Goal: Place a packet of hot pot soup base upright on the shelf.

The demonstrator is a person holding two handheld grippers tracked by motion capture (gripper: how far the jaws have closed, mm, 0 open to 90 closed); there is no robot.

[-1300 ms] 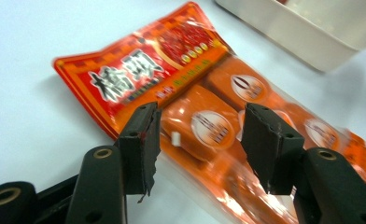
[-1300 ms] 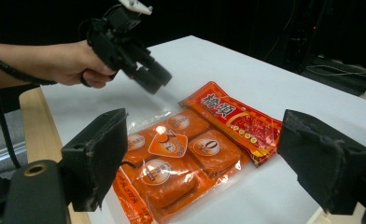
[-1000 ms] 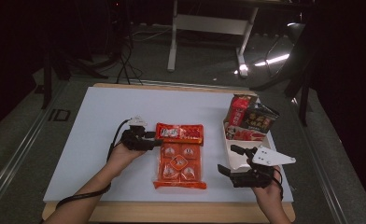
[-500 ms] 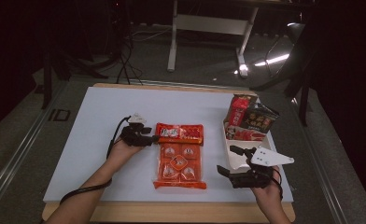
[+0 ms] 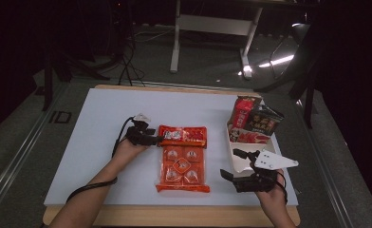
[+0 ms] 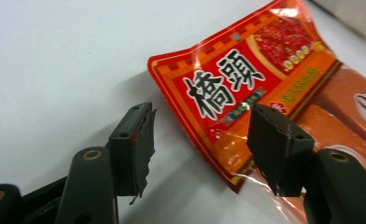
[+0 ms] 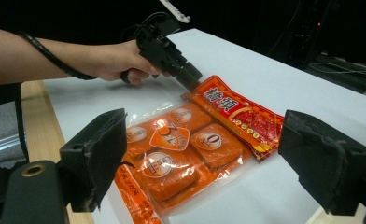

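Nothing's really moved lately: left gripper (image 5: 156,138) fingers gape at the packet's (image 5: 182,159) ten-o'clock corner, right gripper (image 5: 235,164) waits wide.

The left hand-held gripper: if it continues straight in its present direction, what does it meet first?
Most likely the red header end of the orange snack pack. The left hand-held gripper is open, and the pack's corner already lies between its jaws; whether they touch it is unclear.

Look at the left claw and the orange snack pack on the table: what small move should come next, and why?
Probably shut the left claw on the near corner of the orange snack pack. In the left gripper view its jaws stand open with that corner lying between them, not yet pinched. The right claw waits open beside the pack, touching nothing.
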